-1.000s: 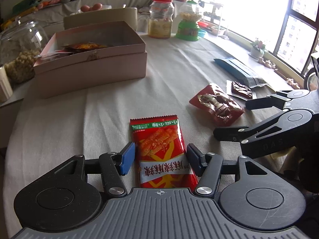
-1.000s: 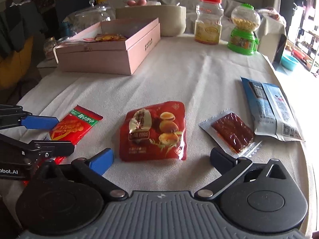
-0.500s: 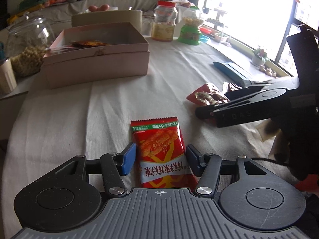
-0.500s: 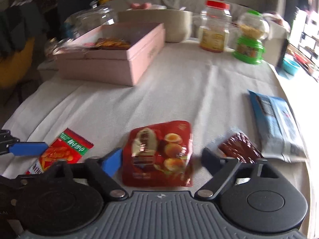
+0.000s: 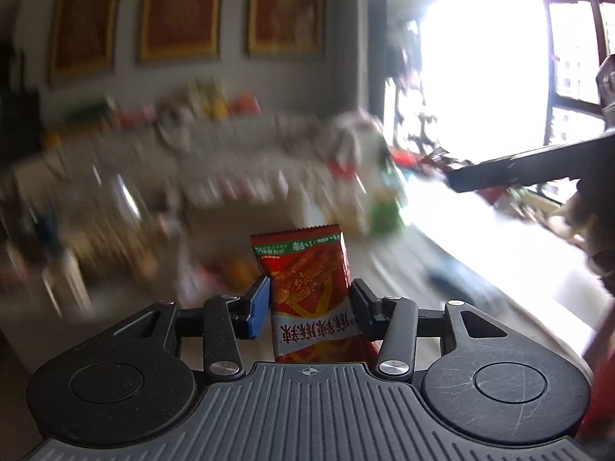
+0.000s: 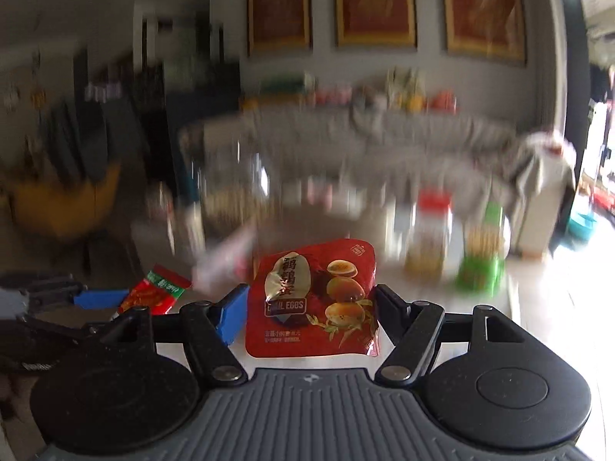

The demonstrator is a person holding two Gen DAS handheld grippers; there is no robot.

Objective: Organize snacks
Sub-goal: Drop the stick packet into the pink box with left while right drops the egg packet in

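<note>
Two snack packets [image 5: 307,292] [image 6: 315,299]; three framed pictures [image 6: 374,4].

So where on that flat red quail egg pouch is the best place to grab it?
Across its width, on the two side edges near the lower half, coming from the bottom end. The flat red quail egg pouch is thin and wide, so the right tongs pinch it edge to edge, as they do now; the sealed side seams look stiffer than the soft middle and probably slip less.

**Image quality: heavy motion blur, strong backlight**

Both fisheye views smear the background; only near parts stay sharp. The tall dark-framed window [image 5: 499,88] on the right blows out to white glare. Gold-framed red wall pictures [image 6: 374,4] bend at the edges.
</note>
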